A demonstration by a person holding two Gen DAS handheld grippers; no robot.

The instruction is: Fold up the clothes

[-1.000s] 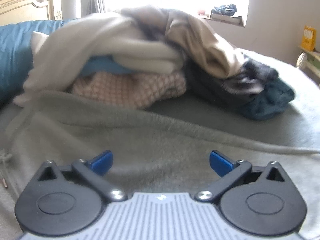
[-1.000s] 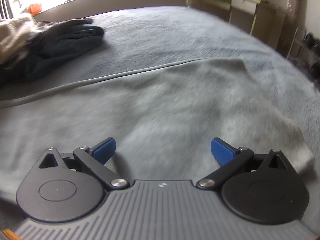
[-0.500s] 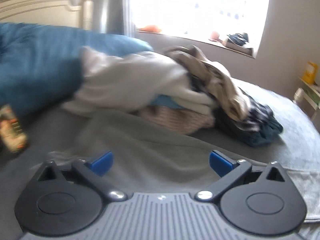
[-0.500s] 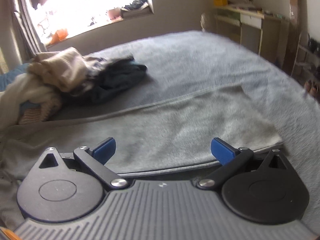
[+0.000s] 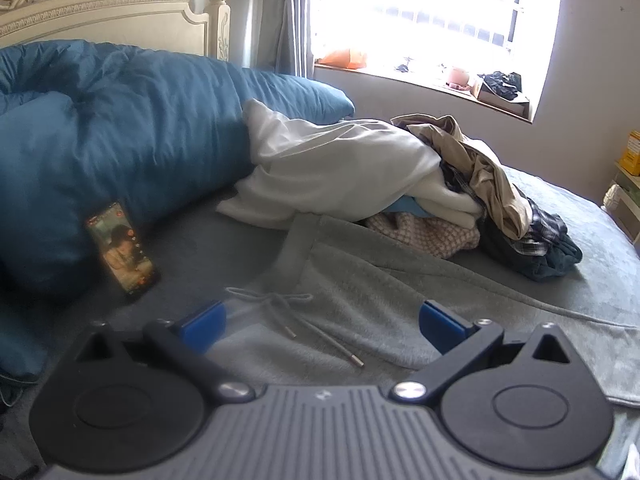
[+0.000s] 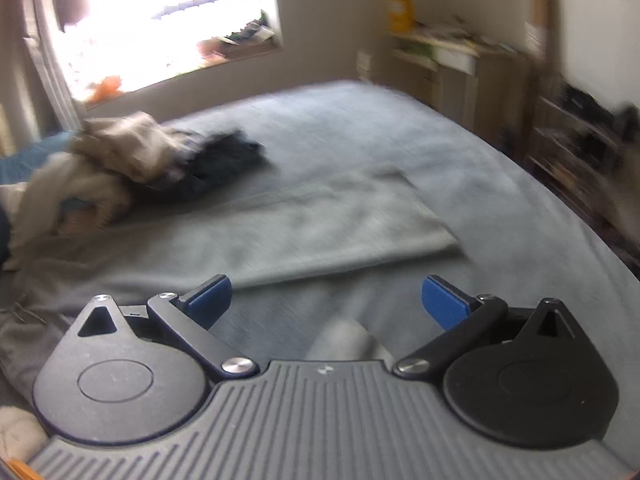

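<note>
On the bed (image 5: 600, 216), grey sweatpants (image 5: 380, 300) lie flat for folding. The left gripper (image 5: 322, 322) hangs released, drawstring (image 5: 280, 308) between its fingers; the right gripper (image 6: 326, 298) gapes empty before the leg (image 6: 340, 224).

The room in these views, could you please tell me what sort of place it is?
Most likely a bedroom in a home: a bed with a carved headboard, a blue duvet bunched against it, and a clothes pile waiting to be folded.

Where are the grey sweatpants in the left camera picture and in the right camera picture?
Left wrist: grey sweatpants fill the lower middle, waistband and drawstring nearest.
Right wrist: one leg crosses the middle, cuff to the right.
Shared landmark: the clothes pile just behind.
</note>
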